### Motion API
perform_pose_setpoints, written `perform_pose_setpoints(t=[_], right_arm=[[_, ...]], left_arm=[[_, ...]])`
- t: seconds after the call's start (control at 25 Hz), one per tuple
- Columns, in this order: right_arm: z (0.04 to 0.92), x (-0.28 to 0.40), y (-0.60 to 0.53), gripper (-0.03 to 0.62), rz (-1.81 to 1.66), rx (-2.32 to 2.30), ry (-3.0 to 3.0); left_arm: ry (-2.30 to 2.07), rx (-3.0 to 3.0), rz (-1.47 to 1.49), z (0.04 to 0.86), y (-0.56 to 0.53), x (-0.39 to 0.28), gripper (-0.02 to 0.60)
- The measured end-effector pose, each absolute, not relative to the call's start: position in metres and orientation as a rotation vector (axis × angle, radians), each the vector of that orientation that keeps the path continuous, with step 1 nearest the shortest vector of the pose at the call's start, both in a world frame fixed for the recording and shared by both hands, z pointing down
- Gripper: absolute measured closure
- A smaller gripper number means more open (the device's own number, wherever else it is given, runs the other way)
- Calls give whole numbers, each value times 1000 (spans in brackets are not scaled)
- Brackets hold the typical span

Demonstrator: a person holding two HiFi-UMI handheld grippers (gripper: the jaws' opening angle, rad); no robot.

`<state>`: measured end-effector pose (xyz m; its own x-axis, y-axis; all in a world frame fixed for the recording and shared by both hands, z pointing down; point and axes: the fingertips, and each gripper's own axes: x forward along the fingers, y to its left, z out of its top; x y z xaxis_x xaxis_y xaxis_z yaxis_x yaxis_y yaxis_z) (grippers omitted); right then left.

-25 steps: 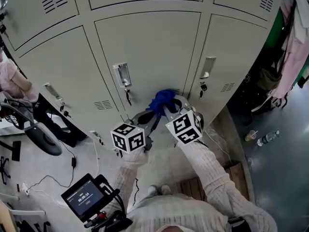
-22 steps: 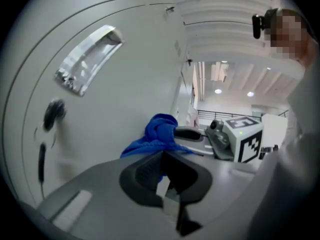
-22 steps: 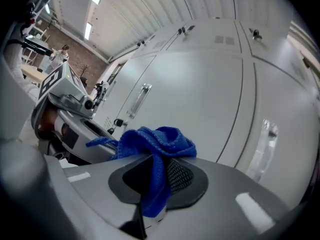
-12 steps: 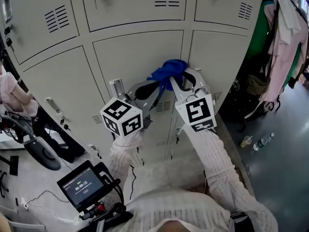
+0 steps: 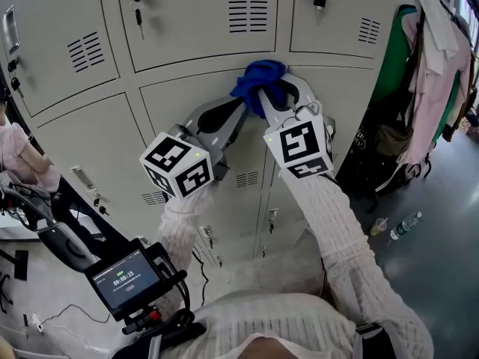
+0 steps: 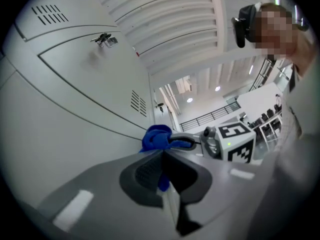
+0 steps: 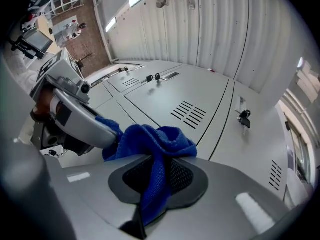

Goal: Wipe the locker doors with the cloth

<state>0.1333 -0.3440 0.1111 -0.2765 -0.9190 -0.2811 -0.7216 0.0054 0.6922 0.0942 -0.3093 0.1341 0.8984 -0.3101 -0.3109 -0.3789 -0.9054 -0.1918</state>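
Both grippers were found clamped on the same blue cloth [image 5: 260, 79], which lay bunched against the grey locker doors [image 5: 196, 36] at the seam between an upper and a lower door. In the head view the left gripper [image 5: 245, 102] and right gripper [image 5: 271, 90] converged on the bunch from below, their marker cubes side by side and a white knitted sleeve [image 5: 329, 223] behind each. That view did not show the pads. The left gripper view did: its jaws stood almost together with only a narrow strip of cloth [image 6: 162, 176] pinched between them, the main bunch lying beyond, just against the door face. The right gripper view showed its jaws closed on a thicker fold of cloth [image 7: 154, 181] hanging down through the gap, with the left gripper's finger entering the bunch from the side. Only the right gripper view showed a key [image 7: 244, 118] in the lock to the right of the cloth, alongside a vent [image 7: 189, 114]. Only the head view recorded a small screen [image 5: 127, 281] mounted low at the person's left, hanging garments [image 5: 441, 58] to the right of the lockers, and 1 bottle [image 5: 404, 225] on the floor.
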Motion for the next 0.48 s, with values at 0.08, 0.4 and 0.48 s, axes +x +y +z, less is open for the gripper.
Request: perform_pose_setpoints(t=[0.08,0.4,0.48], right_arm=[[110,132,-348,539,-1139,1696,-2032],[112,134,-350,539,-1117,1743,-2109],[112,133,-351,540,-1115,1745,-2101]], left_arm=[[522,-2812,407,132,-311,95,578],[559,-2796,357,137,-320,91,578],[558,-2798,358,136,-321,90,578]])
